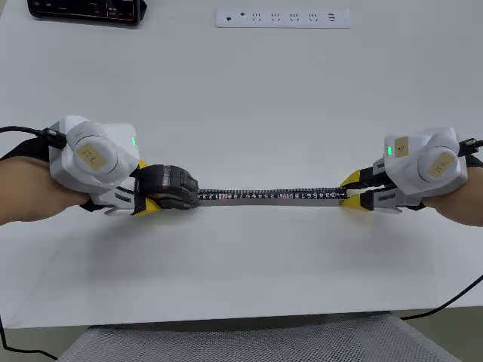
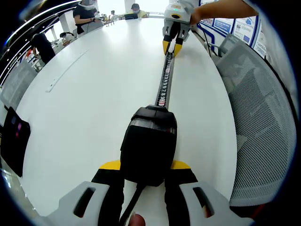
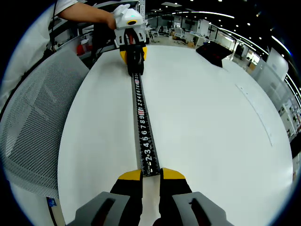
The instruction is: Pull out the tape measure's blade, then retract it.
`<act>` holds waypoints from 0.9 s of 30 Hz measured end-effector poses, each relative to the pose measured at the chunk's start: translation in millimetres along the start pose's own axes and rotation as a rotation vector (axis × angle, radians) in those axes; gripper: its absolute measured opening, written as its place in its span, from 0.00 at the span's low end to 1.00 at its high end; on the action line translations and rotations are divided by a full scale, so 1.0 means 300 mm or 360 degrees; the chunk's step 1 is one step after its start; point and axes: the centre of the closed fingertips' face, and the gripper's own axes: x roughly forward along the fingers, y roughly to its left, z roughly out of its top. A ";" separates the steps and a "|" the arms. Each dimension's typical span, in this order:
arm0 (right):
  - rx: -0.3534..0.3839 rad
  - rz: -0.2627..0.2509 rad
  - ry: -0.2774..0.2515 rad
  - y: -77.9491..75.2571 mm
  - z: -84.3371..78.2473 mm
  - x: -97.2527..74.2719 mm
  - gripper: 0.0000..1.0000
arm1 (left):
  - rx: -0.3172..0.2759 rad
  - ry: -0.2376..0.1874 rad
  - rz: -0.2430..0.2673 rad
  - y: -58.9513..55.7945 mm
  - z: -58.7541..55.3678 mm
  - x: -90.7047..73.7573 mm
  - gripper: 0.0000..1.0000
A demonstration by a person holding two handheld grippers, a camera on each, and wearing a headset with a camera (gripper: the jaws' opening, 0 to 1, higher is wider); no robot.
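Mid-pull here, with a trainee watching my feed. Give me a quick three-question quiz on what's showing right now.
1. Fill in: the right gripper pinches the blade at its ____ end.
2. Which holds the tape measure case? A) left gripper B) right gripper C) neither
3. True or false: the blade is fully retracted.
Key: 1 free; 2 A; 3 false.
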 end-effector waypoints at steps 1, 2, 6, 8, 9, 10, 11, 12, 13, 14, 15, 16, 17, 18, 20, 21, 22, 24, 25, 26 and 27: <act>0.0002 -0.0001 0.0001 0.001 0.001 0.001 0.09 | 0.0002 0.0001 0.0002 0.000 0.000 0.000 0.28; 0.0000 -0.0005 0.0001 0.000 0.002 0.002 0.09 | -0.0002 0.0000 0.0004 0.000 0.000 0.000 0.28; 0.0027 -0.0009 -0.0004 0.001 0.003 0.003 0.10 | 0.0002 0.0005 0.0010 -0.001 0.002 -0.001 0.28; 0.0036 -0.0005 -0.0001 0.003 0.004 0.003 0.10 | 0.0007 0.0003 0.0016 -0.001 0.003 -0.002 0.28; 0.0042 -0.0005 0.0001 0.003 0.003 0.003 0.10 | 0.0007 0.0002 0.0017 -0.001 0.002 -0.002 0.28; 0.0042 -0.0005 0.0008 0.002 0.003 0.004 0.11 | 0.0003 0.0004 0.0019 -0.001 0.002 -0.003 0.28; 0.0015 -0.0006 0.0017 0.002 0.003 0.003 0.11 | 0.0004 0.0008 0.0021 -0.001 0.002 -0.003 0.28; 0.0000 -0.0006 0.0024 0.004 0.004 0.003 0.11 | -0.0001 0.0015 0.0024 -0.001 0.002 -0.002 0.28; 0.0004 -0.0003 0.0028 0.003 0.004 0.002 0.11 | -0.0002 0.0019 0.0024 -0.001 0.003 -0.002 0.29; -0.0001 0.0001 0.0034 0.004 0.003 0.003 0.11 | -0.0003 0.0023 0.0025 -0.001 0.003 -0.002 0.29; -0.0008 0.0002 0.0040 0.003 0.004 0.003 0.11 | 0.0002 0.0026 0.0025 -0.002 0.003 -0.002 0.29; -0.0007 0.0003 0.0044 0.002 0.003 0.003 0.11 | 0.0002 0.0026 0.0026 -0.002 0.002 -0.003 0.29; -0.0010 0.0003 0.0047 0.002 0.003 0.002 0.11 | -0.0003 0.0029 0.0027 -0.002 0.002 -0.003 0.29; -0.0013 0.0003 0.0048 0.002 0.003 0.002 0.11 | -0.0003 0.0031 0.0028 -0.002 0.002 -0.003 0.29; -0.0009 0.0001 0.0048 0.001 0.003 0.001 0.12 | -0.0013 0.0034 0.0029 -0.001 0.002 -0.003 0.29; -0.0007 -0.0001 0.0049 0.001 0.002 0.000 0.12 | -0.0015 0.0034 0.0029 -0.001 0.003 -0.003 0.29; 0.0006 -0.0006 0.0055 0.000 0.001 -0.001 0.12 | -0.0028 0.0035 0.0026 -0.002 0.003 -0.003 0.29; 0.0019 -0.0007 0.0057 0.000 0.000 -0.003 0.13 | -0.0048 0.0033 0.0022 -0.001 0.005 -0.004 0.29; 0.0037 -0.0017 0.0052 -0.001 0.001 -0.005 0.16 | -0.0084 0.0021 0.0013 -0.001 0.010 -0.005 0.30; 0.0051 -0.0025 0.0055 -0.004 -0.001 -0.006 0.19 | -0.0111 0.0005 -0.0003 -0.006 0.016 -0.006 0.31; 0.0055 -0.0026 0.0060 -0.005 -0.004 -0.008 0.20 | -0.0110 -0.0008 -0.0005 -0.006 0.021 -0.005 0.34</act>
